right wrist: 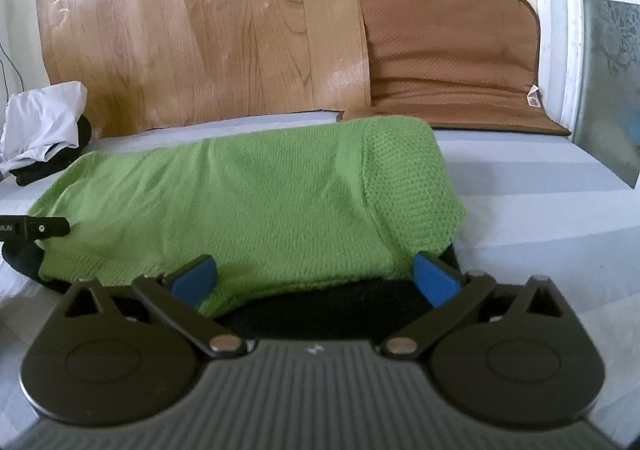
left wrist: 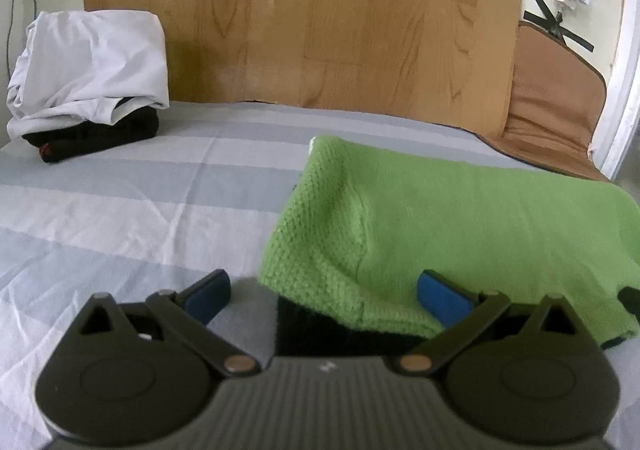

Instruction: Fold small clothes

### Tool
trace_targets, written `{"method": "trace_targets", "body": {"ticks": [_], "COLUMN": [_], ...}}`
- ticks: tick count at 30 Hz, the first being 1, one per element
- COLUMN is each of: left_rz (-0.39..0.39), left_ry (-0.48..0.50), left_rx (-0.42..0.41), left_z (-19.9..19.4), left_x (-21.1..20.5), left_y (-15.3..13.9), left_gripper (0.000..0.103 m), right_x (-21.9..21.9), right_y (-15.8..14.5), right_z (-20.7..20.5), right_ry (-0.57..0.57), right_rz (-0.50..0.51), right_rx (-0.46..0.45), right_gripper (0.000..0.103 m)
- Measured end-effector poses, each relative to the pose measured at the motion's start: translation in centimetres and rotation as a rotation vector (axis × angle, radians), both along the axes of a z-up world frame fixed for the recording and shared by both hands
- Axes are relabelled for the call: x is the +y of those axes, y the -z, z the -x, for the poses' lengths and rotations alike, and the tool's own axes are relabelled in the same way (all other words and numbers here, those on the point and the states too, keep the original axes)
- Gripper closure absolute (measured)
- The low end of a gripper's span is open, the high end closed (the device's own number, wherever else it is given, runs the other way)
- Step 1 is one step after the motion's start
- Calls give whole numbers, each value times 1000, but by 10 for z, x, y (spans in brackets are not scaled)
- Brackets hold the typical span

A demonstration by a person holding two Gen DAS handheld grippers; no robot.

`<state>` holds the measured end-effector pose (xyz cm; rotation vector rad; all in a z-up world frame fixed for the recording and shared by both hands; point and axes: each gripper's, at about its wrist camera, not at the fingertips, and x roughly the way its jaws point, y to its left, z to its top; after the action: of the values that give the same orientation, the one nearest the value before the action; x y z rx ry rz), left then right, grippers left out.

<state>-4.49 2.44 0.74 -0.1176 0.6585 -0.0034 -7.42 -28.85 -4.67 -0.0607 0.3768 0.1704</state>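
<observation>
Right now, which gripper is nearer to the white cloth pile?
Left. The left gripper faces the white cloth pile over bare sheet; the right gripper has the green garment between.

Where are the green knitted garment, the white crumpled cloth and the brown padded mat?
green knitted garment (right wrist: 260, 202): right wrist view, middle of its top.
white crumpled cloth (left wrist: 96, 66): left wrist view, its centre.
brown padded mat (right wrist: 448, 46): right wrist view, upright part.

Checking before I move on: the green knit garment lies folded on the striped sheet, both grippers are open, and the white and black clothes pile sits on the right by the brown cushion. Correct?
One thing is off. The white and black clothes pile sits at the far left, away from the brown cushion, as both wrist views show. The green knit garment does lie folded on the striped sheet, and the left gripper and right gripper are open.
</observation>
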Motion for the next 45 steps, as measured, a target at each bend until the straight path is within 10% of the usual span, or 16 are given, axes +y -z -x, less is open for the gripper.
{"method": "trace_targets", "body": {"ticks": [45], "left_rz": [31], "left_ry": [49], "left_rx": [12], "left_z": [4], "left_x": [11], "left_y": [-2], "left_gripper": [0], "right_x": [7], "right_y": [1], "right_z": [8], "right_ry": [45], "right_rz": [-27], "right_rx": [-14], "right_gripper": [0]}}
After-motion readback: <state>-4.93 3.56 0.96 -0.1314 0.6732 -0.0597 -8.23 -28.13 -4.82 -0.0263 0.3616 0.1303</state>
